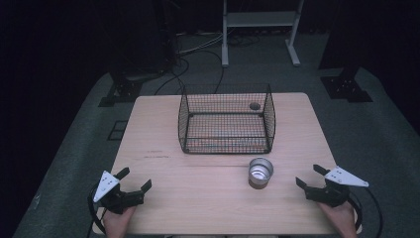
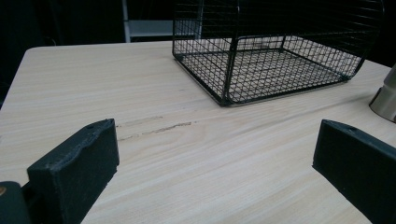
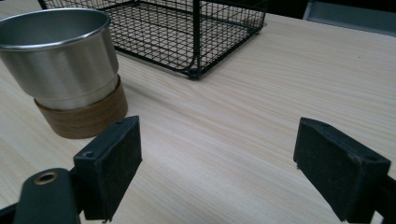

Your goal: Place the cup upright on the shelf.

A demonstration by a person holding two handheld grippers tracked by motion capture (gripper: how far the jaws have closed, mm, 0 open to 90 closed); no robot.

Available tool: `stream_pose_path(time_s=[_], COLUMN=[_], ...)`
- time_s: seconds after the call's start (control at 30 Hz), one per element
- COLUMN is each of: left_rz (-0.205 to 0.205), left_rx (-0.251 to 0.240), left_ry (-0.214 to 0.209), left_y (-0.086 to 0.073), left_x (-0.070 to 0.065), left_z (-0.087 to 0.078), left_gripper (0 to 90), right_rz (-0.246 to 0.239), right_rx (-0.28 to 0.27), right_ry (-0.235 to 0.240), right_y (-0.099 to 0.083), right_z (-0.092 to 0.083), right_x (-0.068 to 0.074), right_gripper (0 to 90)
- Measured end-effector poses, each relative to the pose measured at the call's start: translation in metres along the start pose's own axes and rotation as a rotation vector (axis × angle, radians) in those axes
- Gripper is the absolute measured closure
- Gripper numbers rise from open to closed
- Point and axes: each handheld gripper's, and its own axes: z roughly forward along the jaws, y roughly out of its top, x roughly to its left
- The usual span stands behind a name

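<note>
Black padded jaws rise at the bottom of both gripper views, and in each they stand wide apart with nothing but bare wood between them. From the high view, the left gripper [image 1: 134,179] sits at the near left corner of the light wooden table [image 1: 163,139], held in a hand [image 1: 118,220] at the table's edge, and the right gripper [image 1: 308,175] sits at the near right corner, likewise spread and empty. Between them, nearer the right one, stands a stainless steel cup [image 1: 260,171] with a brown wooden band around its base, upright, mouth up, and apparently empty, though the glare on its inside makes that hard to be sure of. In the right gripper view the cup [image 3: 63,56] is close ahead and to the left of the jaws, not touched by them. Just beyond the cup lies a black wire mesh basket [image 1: 226,119], open at the top, resting in the middle of the table; a small dark round spot shows at its far right corner, and I cannot tell whether that is something in the basket or a mark on the table behind the mesh. Judging from how things lie, the work looks to be at its very start: the cup stands outside the basket, neither gripper has closed on it, and reaching, grasping, lifting and placing all appear left to do.
</note>
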Motion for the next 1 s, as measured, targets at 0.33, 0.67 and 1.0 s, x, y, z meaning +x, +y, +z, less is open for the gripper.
stream_pose_path(time_s=[0.33, 0.67, 1.0], left_rz=[-0.004, 0.001, 0.013], left_rx=[-0.008, -0.013, -0.013], left_ry=[0.005, 0.009, 0.009], left_y=[0.000, 0.001, 0.002], left_x=[0.001, 0.000, -0.002], left_z=[-0.002, -0.004, -0.003], left_gripper=[0.0, 0.0, 0.0], right_rz=[-0.039, -0.061, -0.070], right_rx=[-0.017, -0.011, -0.007], right_ry=[0.033, 0.075, 0.114], right_y=[0.002, 0.005, 0.010], right_z=[-0.001, 0.001, 0.004], right_x=[0.006, 0.016, 0.024], right_gripper=[14.0, 13.3, 13.2])
